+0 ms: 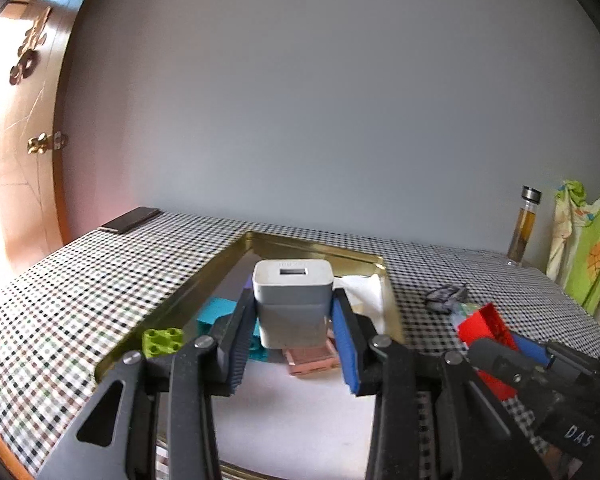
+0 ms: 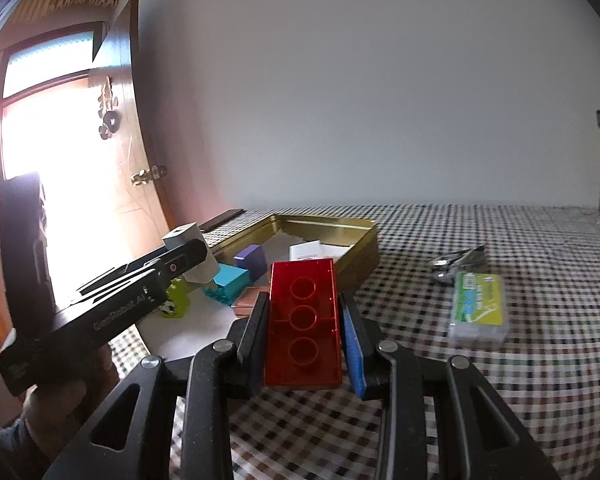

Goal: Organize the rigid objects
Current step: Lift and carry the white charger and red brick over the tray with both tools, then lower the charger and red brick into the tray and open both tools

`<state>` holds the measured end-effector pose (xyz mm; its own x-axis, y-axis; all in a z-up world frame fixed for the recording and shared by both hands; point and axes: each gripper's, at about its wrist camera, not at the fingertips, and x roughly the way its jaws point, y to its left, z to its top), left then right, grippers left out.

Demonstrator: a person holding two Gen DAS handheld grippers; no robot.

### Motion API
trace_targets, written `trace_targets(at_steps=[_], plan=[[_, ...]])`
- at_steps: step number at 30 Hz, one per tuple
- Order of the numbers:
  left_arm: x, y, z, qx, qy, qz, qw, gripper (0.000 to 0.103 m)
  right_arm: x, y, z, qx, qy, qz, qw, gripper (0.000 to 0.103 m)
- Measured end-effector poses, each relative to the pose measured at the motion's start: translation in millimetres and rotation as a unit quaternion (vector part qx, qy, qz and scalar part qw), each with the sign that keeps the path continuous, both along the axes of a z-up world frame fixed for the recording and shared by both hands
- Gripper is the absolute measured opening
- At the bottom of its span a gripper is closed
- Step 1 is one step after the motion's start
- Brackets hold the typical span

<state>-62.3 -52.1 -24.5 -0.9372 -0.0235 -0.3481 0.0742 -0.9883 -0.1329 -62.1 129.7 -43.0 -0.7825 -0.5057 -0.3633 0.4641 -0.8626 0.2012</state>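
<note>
1. I saw the checked cloth covering the tabletop.
2. A glass bottle of amber liquid with a metal cap stood at the far right, near the grey wall.
3. A green printed cloth hung just beside that bottle.
4. A wooden door with a brass hinge stood at the left.
5. A dark flat slab lay at the tabletop's far left corner.

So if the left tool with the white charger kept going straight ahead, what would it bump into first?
Probably the far wall of the gold tin. The left tool holds the white charger over the tin, pointing slightly downward toward that back edge. Depth is hard to judge, so it might pass just above it.
</note>
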Motion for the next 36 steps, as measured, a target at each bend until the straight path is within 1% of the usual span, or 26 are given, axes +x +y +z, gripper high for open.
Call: trace_targets(at_steps=[4, 10, 14, 16, 22, 25, 29, 31, 32, 33, 34, 35, 36], plan=[[-8.2, -15.5, -0.7, 0.011, -0.020, -0.001, 0.9997, 0.037, -8.4, -8.1, 6.6, -0.003, -0.007, 0.013, 1.000, 0.036], [-19.3, -26.2, -3.8, 0.005, -0.048, 0.005, 0.9988, 0.037, -23.6, -25.5, 16.5, 0.011, -0.006, 0.031, 0.999, 0.036], [-31.1, -31.6, -7.1, 0.008, -0.077, 0.000, 0.9970, 0.037, -37.5, -40.7, 20.1, 0.025, -0.007, 0.041, 0.999, 0.036], [-36.2, -34.2, -8.3, 0.003, -0.088, 0.005, 0.9961, 0.037, -45.8, -49.3, 20.9, 0.032, -0.012, 0.045, 0.998, 0.036], [-50.8, -40.9, -9.0, -0.010, -0.113, 0.012, 0.9935, 0.037, -69.6, -75.2, 17.9, 0.056, -0.029, 0.056, 0.996, 0.036], [-53.8, -43.5, -11.4, -0.010, -0.121, 0.012, 0.9925, 0.037, -78.1, -84.6, 12.0, 0.067, -0.041, 0.062, 0.995, 0.036], [-56.0, -42.7, -13.7, -0.017, -0.122, 0.021, 0.9922, 0.037, -86.5, -89.2, 2.2, 0.063, -0.057, 0.066, 0.994, 0.036], [-54.6, -42.6, -12.9, -0.016, -0.120, 0.026, 0.9923, 0.040, -90.3, -88.5, 0.7, 0.059, -0.061, 0.066, 0.994, 0.036], [-53.3, -42.8, -11.9, -0.017, -0.118, 0.030, 0.9924, 0.049, -91.4, -88.5, 0.3, 0.057, -0.063, 0.068, 0.994, 0.036], [-50.6, -41.7, -10.1, -0.021, -0.114, 0.035, 0.9927, 0.059, -91.2, -88.8, 0.4, 0.057, -0.063, 0.068, 0.994, 0.040], [-48.9, -41.6, -8.5, -0.027, -0.108, 0.043, 0.9929, 0.061, -90.6, -88.8, 0.7, 0.058, -0.062, 0.066, 0.994, 0.049], [-47.1, -41.7, -6.9, -0.032, -0.102, 0.050, 0.9930, 0.066, -89.7, -87.9, 1.7, 0.058, -0.058, 0.061, 0.995, 0.053], [-45.2, -41.8, -5.2, -0.033, -0.098, 0.054, 0.9931, 0.073, -88.9, -85.2, 2.9, 0.055, -0.055, 0.057, 0.995, 0.057]])
